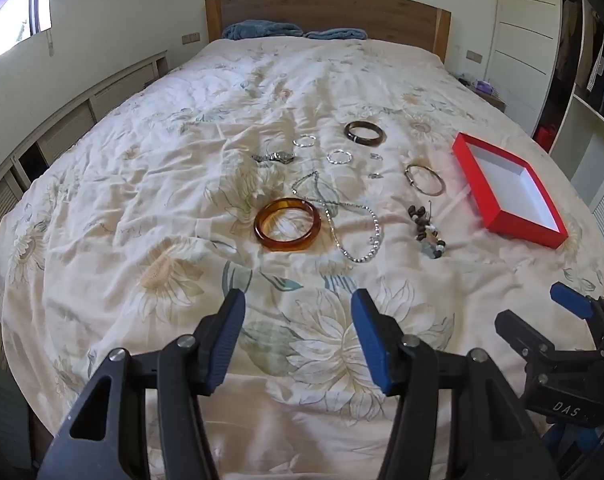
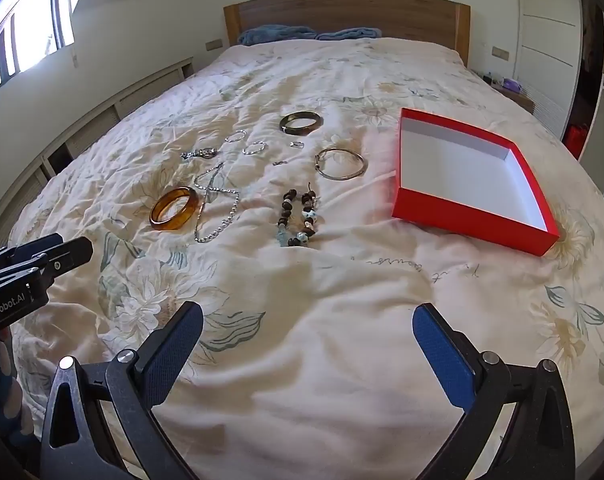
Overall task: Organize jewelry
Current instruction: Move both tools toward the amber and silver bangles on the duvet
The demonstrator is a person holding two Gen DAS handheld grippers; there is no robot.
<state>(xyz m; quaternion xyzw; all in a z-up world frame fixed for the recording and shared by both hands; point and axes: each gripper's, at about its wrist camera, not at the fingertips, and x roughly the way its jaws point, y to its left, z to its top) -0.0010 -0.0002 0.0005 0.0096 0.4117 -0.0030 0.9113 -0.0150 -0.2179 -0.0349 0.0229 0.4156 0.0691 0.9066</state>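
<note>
Jewelry lies scattered on a floral bedspread. An amber bangle rests beside a pearl necklace. Further back lie a dark bangle, a thin metal bangle, a beaded bracelet, a watch and small silver hoops. An empty red box sits to the right. My left gripper and right gripper hover open over bare bedspread, well short of the jewelry.
A wooden headboard and blue pillows lie at the far end. Low cabinets line the left wall under a window. White wardrobe doors and open shelves stand on the right.
</note>
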